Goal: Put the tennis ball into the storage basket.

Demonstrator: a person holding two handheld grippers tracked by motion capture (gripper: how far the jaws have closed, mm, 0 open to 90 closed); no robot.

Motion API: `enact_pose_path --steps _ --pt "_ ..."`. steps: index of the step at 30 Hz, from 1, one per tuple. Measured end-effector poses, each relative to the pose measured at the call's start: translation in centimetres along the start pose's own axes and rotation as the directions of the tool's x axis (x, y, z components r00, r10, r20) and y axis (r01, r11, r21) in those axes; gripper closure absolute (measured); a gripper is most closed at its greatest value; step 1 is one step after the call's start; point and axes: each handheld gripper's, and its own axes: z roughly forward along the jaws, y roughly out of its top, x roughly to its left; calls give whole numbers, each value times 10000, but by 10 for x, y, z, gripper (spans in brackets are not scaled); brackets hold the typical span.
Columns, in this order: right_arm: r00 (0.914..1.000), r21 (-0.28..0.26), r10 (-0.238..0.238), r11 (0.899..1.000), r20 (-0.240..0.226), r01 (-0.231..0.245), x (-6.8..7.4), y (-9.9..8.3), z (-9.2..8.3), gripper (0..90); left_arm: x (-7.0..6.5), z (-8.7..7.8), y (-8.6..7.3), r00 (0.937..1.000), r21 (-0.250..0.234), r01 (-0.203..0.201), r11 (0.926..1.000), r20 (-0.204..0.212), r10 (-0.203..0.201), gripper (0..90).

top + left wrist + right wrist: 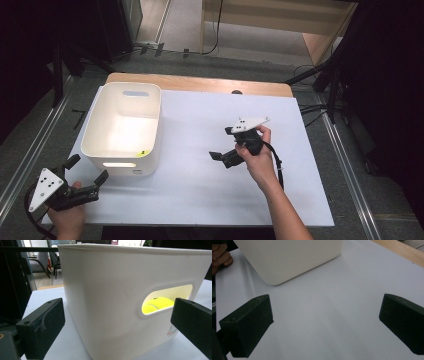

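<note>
White bin (123, 131) sits on the surface's (210, 195) left side, both tools empty.
Left tool (86, 176) gapes wide just beside the bin; right tool (218, 156) hangs wide open mid-surface. Left gripper view shows a yellow ball (157, 304) through the handle slot.

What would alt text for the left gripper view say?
A white plastic bin stands close ahead on a white table, with a yellow tennis ball visible inside through its oval handle slot. The left tool has its two black jaws wide open, one at each lower side of the bin.
</note>
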Motion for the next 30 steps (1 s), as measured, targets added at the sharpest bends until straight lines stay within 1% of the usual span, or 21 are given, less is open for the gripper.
enact_pose_path --steps 5,9,11,13,14,18,21,25,30 --pt "9997 -267 119 9996 202 -114 -3 -13 -9 0 0 0 0 10000 -6 34 10000 -8 -34 0" --pt "9989 -448 346 9984 330 -331 -5 -24 -15 0 -1 0 0 10000 52 -24 10000 -47 24 0" --pt "9982 -389 347 9987 482 -328 -6 -29 -18 0 -1 0 0 10000 58 -43 10000 -34 44 0" --pt "9974 -442 396 9983 597 -370 -7 -34 -22 0 -1 0 0 10000 18 10 10000 -31 -10 0" --pt "9973 -512 454 9978 569 -425 -7 -36 -23 0 0 0 0 10000 7 13 10000 -26 -13 0" --pt "9957 -764 606 9955 698 -553 -8 -46 -29 0 -1 0 0 10000 44 -35 10000 -21 35 0" --pt "9941 -881 769 9936 765 -701 -9 -54 -33 0 -1 0 0 10000 34 -20 10000 -2 20 0" --pt "9926 -1045 823 9919 890 -728 -11 -63 -39 0 -1 0 0 10000 43 -17 10000 -32 17 0" --pt "9887 -1213 1114 9877 1006 -990 -14 -77 -46 0 -1 0 0 10000 50 -49 10000 -37 49 0"
